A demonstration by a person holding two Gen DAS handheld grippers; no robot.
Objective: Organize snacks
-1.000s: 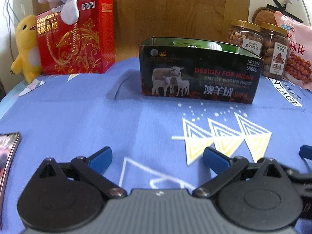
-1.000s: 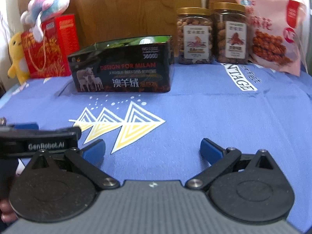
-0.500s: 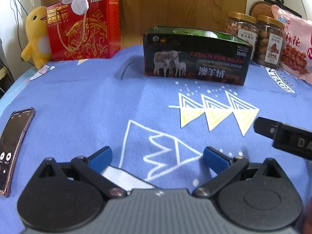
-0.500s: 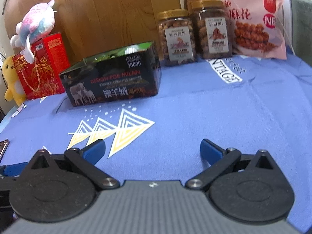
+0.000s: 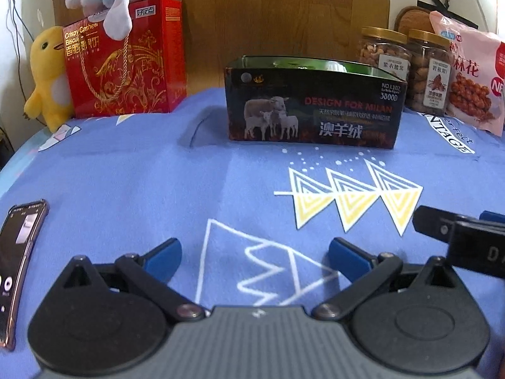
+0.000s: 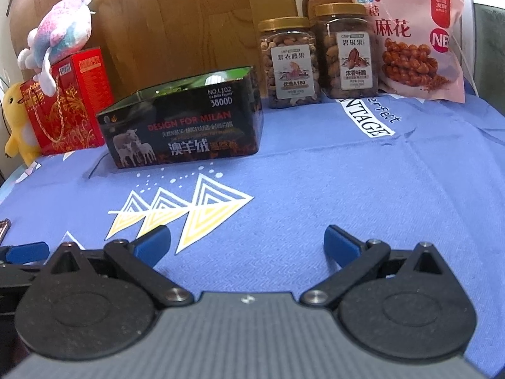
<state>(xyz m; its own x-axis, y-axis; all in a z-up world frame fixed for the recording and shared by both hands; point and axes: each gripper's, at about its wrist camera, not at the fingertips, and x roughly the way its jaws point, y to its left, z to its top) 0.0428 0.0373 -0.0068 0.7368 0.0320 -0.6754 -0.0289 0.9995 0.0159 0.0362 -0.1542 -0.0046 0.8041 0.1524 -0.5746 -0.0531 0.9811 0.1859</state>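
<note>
Both views shifted since half second ago; nothing on table moved. Left gripper (image 5: pixel 254 254) and right gripper (image 6: pixel 246 241) spread apart, empty, low over near blue cloth (image 6: pixel 315 183). Two clear gold-lidded nut jars (image 6: pixel 318 60) and pink snack bag (image 6: pixel 413 34) far right, beside dark open sheep-picture box (image 6: pixel 186 132). I judge sorting not started.

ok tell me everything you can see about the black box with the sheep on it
The black box is a rectangular, open-topped carton with a glossy dark print: three white sheep at the lower left of its front, red "DESIGN FOR MILAN" lettering, white Chinese characters and "NO.L102 3800D" at the upper right. Its inner walls look green, and something pale shows just above the rim, too hidden to identify. It stands upright on the blue cloth, left of the two nut jars. Nothing else visibly touches it.
</note>
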